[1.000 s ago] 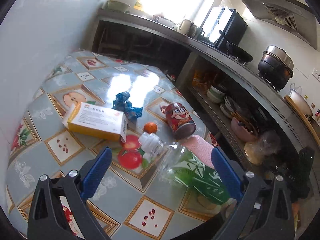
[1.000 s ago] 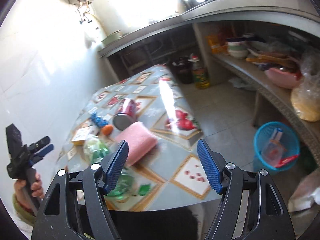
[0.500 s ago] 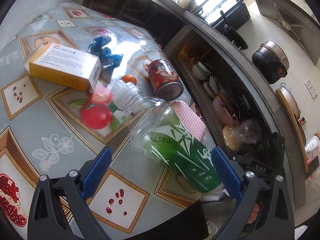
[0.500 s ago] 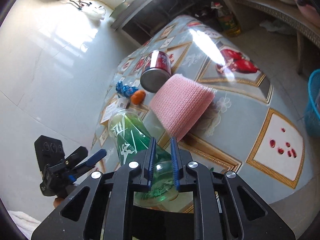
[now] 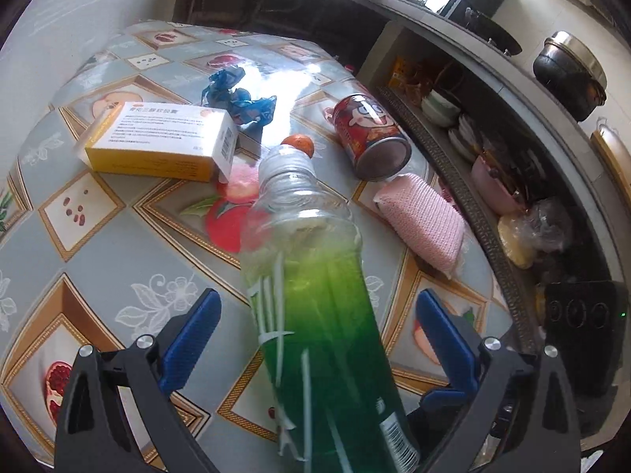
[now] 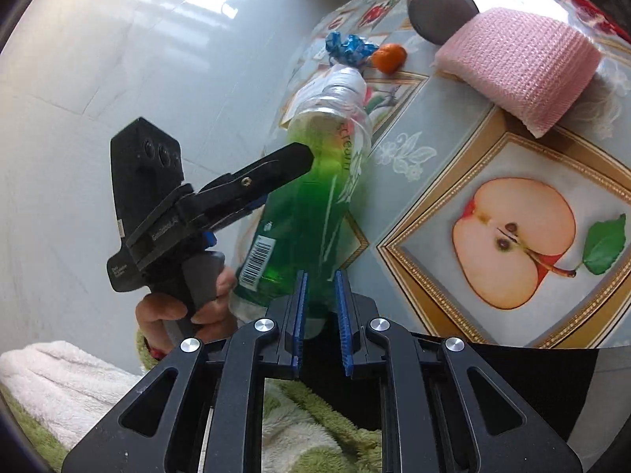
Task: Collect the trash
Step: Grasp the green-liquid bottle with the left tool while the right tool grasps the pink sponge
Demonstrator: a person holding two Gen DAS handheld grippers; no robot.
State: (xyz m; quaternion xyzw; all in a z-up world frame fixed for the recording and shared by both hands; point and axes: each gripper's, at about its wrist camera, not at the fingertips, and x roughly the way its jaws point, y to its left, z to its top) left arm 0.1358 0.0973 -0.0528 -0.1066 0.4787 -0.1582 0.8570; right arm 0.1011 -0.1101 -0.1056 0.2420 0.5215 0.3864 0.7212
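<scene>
The green-labelled plastic bottle [image 5: 315, 315] is off the flowered tablecloth [image 5: 118, 244], neck tilted up and away toward the can, base toward the camera. The right gripper [image 6: 320, 299] has its blue pads nearly together and pinched on the bottle's bottom end; its jaws have just been closing, with the bottle between them. The left gripper [image 5: 315, 339] stands wide, pads on either side of the labelled body and clear of it, gripping nothing (the right wrist view shows one black finger alongside the bottle, a hand [image 6: 185, 311] on the handle below). Judgement on handling: thin clear plastic, apparently empty, so light and easily dented; the glossy label sleeve looks slippery, and a pinch at the base alone lets the long body swing. A second hold across the middle, below the ribbed shoulder, would likely steady it. Still on the cloth: a yellow-and-white carton [image 5: 161, 142], a crumpled blue wrapper [image 5: 236, 98], a small orange fruit [image 5: 299, 144], a red can [image 5: 366, 134] on its side, a folded pink cloth [image 5: 422, 220]. Hard to make out: the contact at the base is cut off in the left view, the carton's print is illegible, and no bin shows in either view.
</scene>
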